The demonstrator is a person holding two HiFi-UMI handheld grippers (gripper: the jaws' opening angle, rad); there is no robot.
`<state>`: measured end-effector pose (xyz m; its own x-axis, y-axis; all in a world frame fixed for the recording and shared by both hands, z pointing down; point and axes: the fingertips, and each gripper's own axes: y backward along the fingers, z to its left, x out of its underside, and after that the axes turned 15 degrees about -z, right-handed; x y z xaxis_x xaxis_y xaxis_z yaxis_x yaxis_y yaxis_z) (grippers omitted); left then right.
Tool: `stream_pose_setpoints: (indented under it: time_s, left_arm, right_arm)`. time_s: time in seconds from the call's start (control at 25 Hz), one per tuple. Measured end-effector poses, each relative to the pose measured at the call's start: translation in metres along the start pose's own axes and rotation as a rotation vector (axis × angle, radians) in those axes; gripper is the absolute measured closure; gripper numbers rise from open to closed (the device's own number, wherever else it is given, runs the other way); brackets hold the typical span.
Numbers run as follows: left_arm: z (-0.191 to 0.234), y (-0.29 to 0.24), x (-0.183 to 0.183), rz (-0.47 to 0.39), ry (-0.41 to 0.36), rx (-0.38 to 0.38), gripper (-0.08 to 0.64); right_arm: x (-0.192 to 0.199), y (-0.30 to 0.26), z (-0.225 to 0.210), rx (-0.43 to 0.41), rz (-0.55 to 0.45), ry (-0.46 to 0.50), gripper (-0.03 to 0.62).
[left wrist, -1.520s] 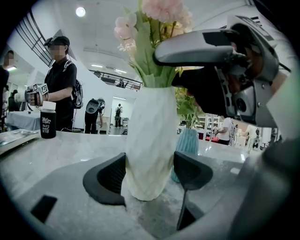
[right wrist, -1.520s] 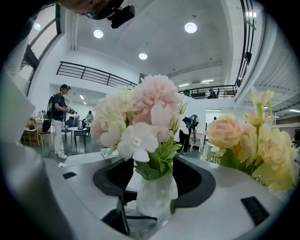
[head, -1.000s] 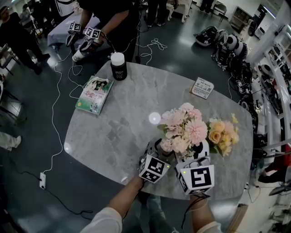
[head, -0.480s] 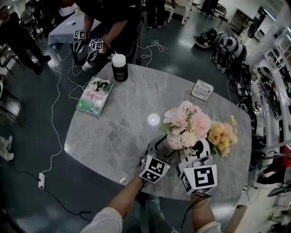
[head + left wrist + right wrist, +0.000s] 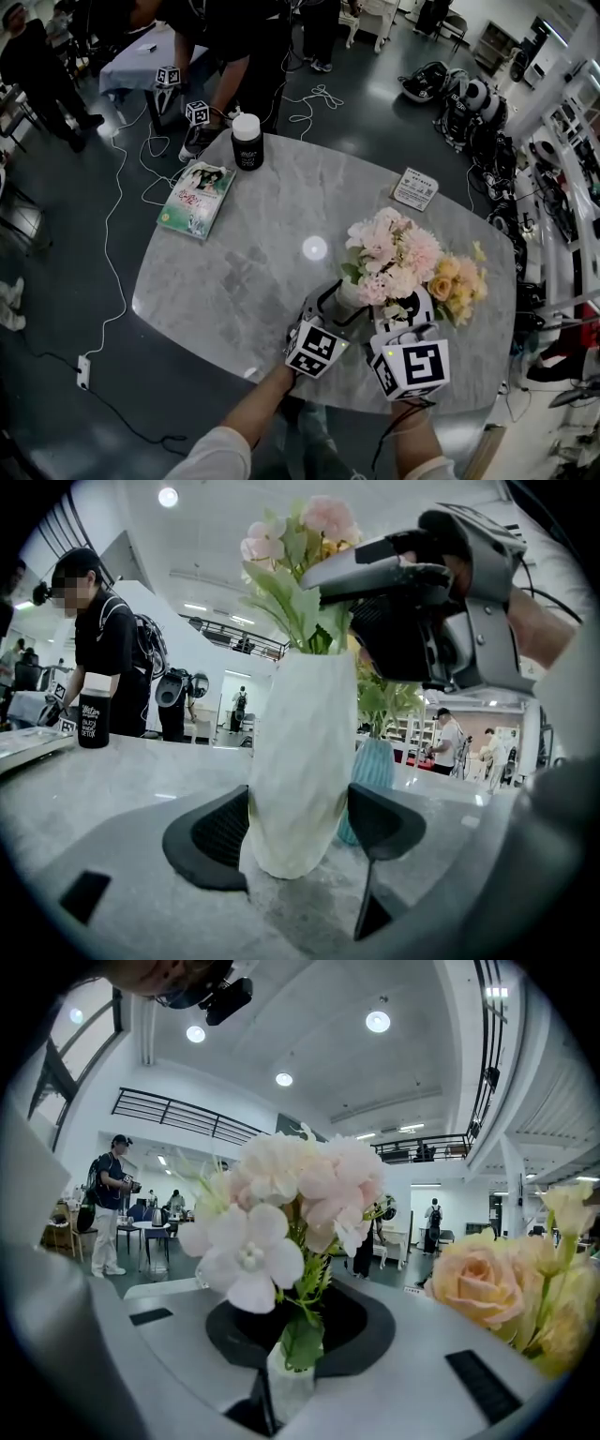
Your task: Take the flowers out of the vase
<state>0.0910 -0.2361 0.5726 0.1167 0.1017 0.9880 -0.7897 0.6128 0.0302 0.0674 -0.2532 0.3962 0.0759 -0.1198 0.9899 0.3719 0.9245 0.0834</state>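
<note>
Marble table (image 5: 253, 267), near edge: left gripper (image 5: 300, 822) clamps white vase (image 5: 300, 742); right gripper (image 5: 298, 1335) (jaws just closing) pinches stems of pink flowers (image 5: 281, 1199).

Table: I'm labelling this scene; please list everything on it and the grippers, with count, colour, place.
table: one, grey marble, centre.
white vase: one, on table, near edge.
pink flowers: one bunch, in white vase.
yellow flowers: one bunch, right of pink flowers.
teal vase: one, behind white vase.
book: one, green, table's left.
canister: one, black, white lid, far edge.
card: one, white, far right.
left gripper: one, grey, shut on white vase.
right gripper: one, grey, jaws just closing on pink flowers' stems.
</note>
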Motion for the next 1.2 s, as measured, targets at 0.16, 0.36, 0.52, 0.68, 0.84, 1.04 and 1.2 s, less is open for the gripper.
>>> stream_pose_setpoints:
  time_s: [0.16, 0.36, 0.52, 0.68, 0.84, 1.04, 1.2]
  left_arm:
    - [0.002, 0.002, -0.001, 0.002, 0.015, -0.008, 0.229]
    - [0.005, 0.005, -0.002, 0.004, 0.024, -0.021, 0.229]
    - [0.004, 0.010, -0.006, -0.004, 0.048, -0.017, 0.229]
    - [-0.003, 0.012, -0.018, -0.005, 0.061, -0.017, 0.228]
    - [-0.004, 0.024, -0.018, 0.006, 0.051, -0.019, 0.227]
    - [-0.007, 0.037, -0.030, 0.010, 0.051, -0.023, 0.229]
    - [-0.004, 0.050, -0.043, 0.009, 0.057, -0.034, 0.229]
  right_arm:
    - [-0.003, -0.001, 0.001, -0.002, -0.010, 0.002, 0.538]
    - [-0.008, -0.002, -0.001, 0.004, -0.021, -0.001, 0.538]
    - [-0.015, -0.003, -0.003, 0.010, -0.028, 0.000, 0.538]
    - [-0.031, -0.003, -0.011, 0.015, -0.040, -0.014, 0.538]
    - [-0.039, -0.002, -0.009, 0.028, -0.059, -0.010, 0.538]
    - [-0.059, -0.001, -0.015, 0.048, -0.092, 0.005, 0.538]
    - [-0.078, -0.005, -0.018, 0.072, -0.134, -0.001, 0.538]
